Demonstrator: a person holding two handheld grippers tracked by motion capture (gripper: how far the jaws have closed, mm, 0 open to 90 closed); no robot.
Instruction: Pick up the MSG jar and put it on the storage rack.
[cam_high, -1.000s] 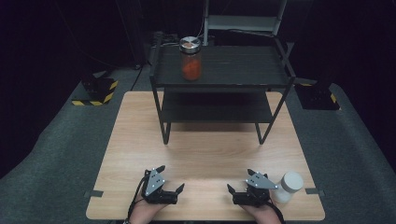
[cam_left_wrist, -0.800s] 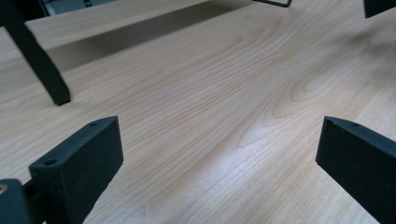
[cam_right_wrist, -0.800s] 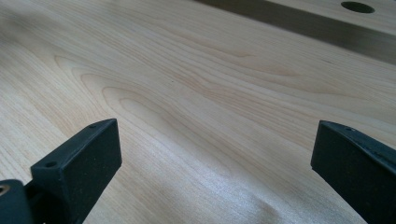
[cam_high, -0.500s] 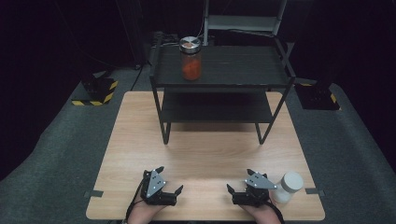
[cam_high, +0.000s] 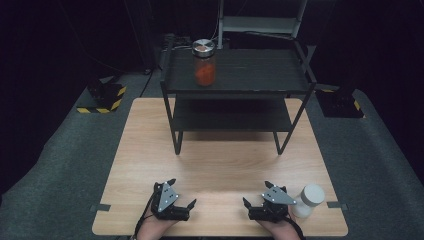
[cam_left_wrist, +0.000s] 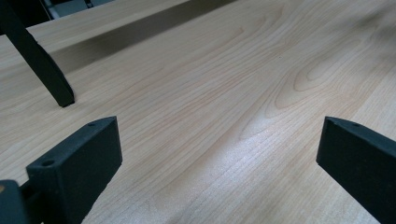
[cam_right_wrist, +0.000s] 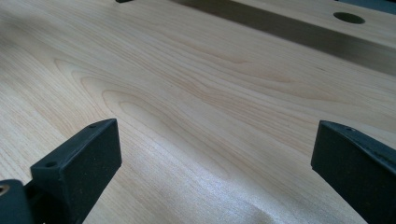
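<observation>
My left gripper (cam_high: 182, 192) rests at the front left of the wooden table (cam_high: 220, 165), open, with nothing between its jaws. My right gripper (cam_high: 256, 193) lies at the front right, also open and holding nothing. A white lidded jar (cam_high: 310, 200) stands just right of the right gripper. A glass jar (cam_high: 204, 62) with orange contents and a metal lid stands on the left part of the top of the black shelf (cam_high: 250, 75). In the left gripper view the left gripper (cam_left_wrist: 219, 149) gapes wide over bare wood. The right gripper (cam_right_wrist: 215, 149) does the same in its own view.
The black two-level shelf stands across the back half of the table; one of its legs (cam_left_wrist: 39, 60) shows ahead of the left gripper. A dark round hole (cam_right_wrist: 349, 17) lies in the wood far ahead of the right gripper. Grey carpet (cam_high: 75, 150) surrounds the table.
</observation>
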